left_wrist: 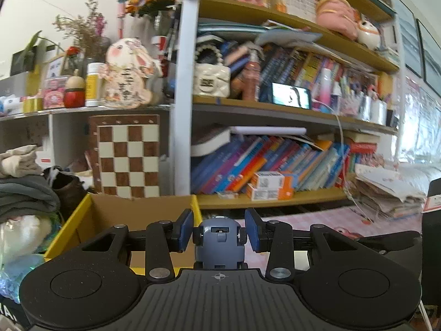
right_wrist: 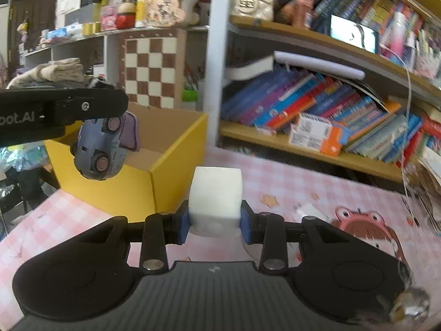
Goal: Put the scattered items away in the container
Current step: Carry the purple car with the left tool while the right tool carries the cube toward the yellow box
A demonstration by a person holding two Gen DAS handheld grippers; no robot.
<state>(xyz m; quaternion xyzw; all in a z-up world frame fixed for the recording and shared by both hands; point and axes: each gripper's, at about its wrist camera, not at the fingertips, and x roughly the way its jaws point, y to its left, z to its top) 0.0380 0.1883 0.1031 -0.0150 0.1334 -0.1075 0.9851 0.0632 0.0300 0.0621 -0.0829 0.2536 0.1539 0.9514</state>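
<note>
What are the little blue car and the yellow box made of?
The little blue car looks like hard plastic: smooth, slightly shiny, with molded wheels. It could have metal parts, hard to tell. The yellow box looks like cardboard: brown and dull inside, thin folded walls, yellow printed outside.

Home room, bedroom or study type. Ahead of the tongs: wooden bookshelf (left_wrist: pixel 289 107) crammed with leaning books (left_wrist: pixel 275 162), plush toys (left_wrist: pixel 335 16) on the upper shelf, a quilted handbag (left_wrist: pixel 211 80), a phone (left_wrist: pixel 290 93) with its screen lit. Ahead and left: a chessboard (left_wrist: pixel 128 157) stood upright, a rabbit figure (left_wrist: pixel 128 74), dried flowers (left_wrist: pixel 85 31) (vase blurred), folded clothes (left_wrist: pixel 22 176). Below the tongs: pink checked cloth (right_wrist: pixel 275 184) with a cartoon print, yellow cardboard box (right_wrist: pixel 132 184) on it.
</note>
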